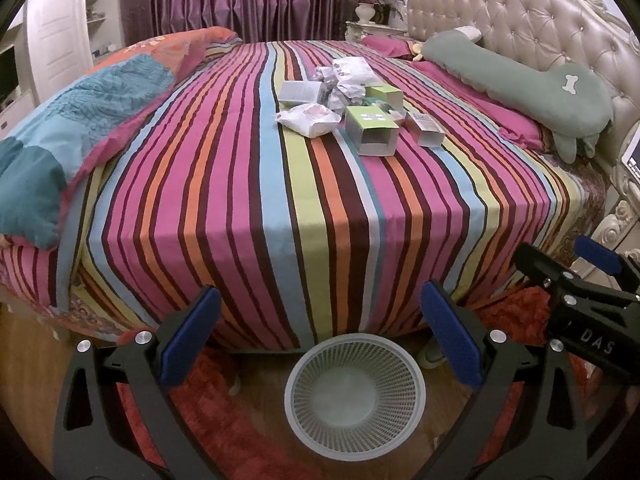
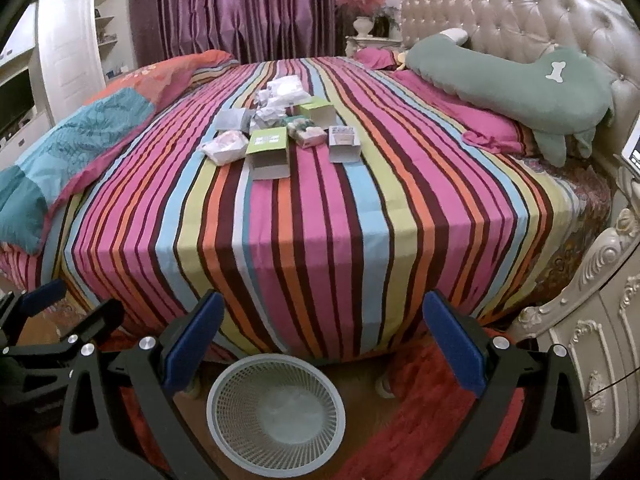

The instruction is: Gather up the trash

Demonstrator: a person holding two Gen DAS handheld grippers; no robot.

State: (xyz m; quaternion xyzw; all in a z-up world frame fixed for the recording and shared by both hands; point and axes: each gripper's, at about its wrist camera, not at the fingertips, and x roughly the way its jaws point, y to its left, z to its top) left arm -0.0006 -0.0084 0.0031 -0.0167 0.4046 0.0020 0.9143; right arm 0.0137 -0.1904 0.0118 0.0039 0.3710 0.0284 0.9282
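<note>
bed (image 1: 280, 208) near half: bare — basket (image 1: 354, 390) mouth: open — trash pile (image 1: 352, 104) mid-bed

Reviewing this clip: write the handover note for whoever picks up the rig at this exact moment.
Left tool: open, holding nothing, near the foot of the bed.
Right tool: open, holding nothing, beside the left one.
Trash pile: small boxes, crumpled paper and wrappers, all in the middle of the striped bed.
Basket: on the floor by the bed, looks empty.
Done: nothing collected.
Left: move every piece into the basket.

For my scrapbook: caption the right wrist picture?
Open tongs hover over a basket; trash waits on the striped bed.
</note>
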